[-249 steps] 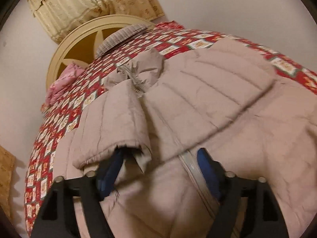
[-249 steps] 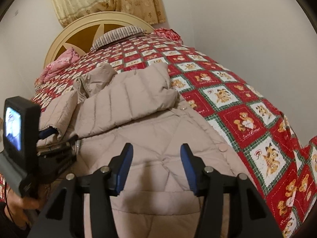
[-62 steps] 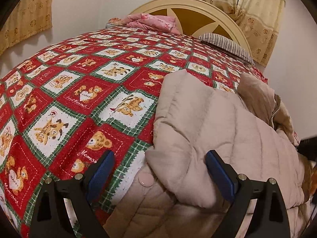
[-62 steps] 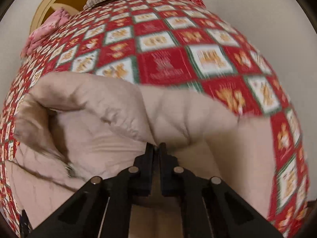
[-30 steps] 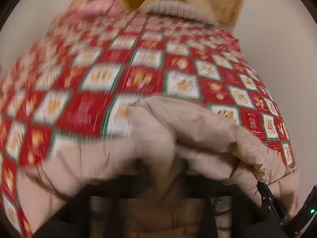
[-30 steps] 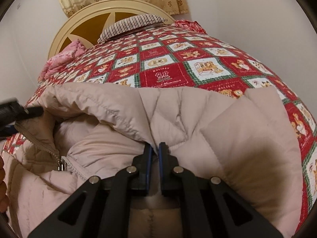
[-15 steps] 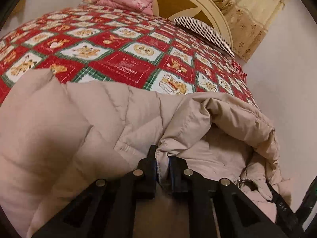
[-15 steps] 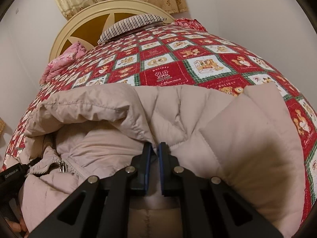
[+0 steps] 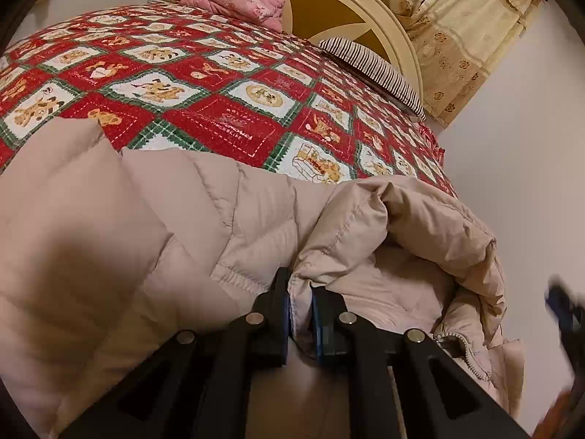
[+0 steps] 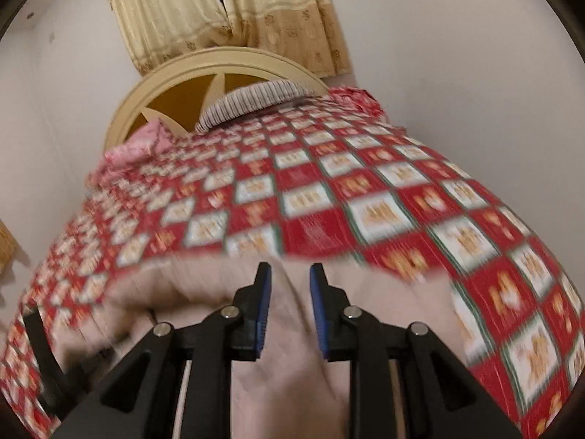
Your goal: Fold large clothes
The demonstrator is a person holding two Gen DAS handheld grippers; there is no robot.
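A beige puffer jacket (image 9: 256,212) lies folded over itself on the near end of the bed. My left gripper (image 9: 300,281) is shut on a fold of its edge, and the fabric bunches up between the blue pads. The jacket's zipper (image 9: 464,347) shows at the lower right. In the blurred right wrist view my right gripper (image 10: 290,274) hangs above the jacket (image 10: 292,366). Its jaws are opening and the pads stand apart without pressing on the fabric. A dark blur at the right edge of the left wrist view is the right gripper (image 9: 565,303).
A red and green patchwork quilt (image 9: 219,117) covers the bed. A striped pillow (image 9: 373,69) and a pink blanket (image 9: 234,0) lie by the cream headboard (image 10: 226,62). Curtains (image 10: 226,7) hang behind. A white wall (image 9: 512,168) runs along the bed's right side.
My right gripper let go of the jacket, its jaws parted and it rose away from the cloth. My left gripper stayed shut on the fold and hardly moved.
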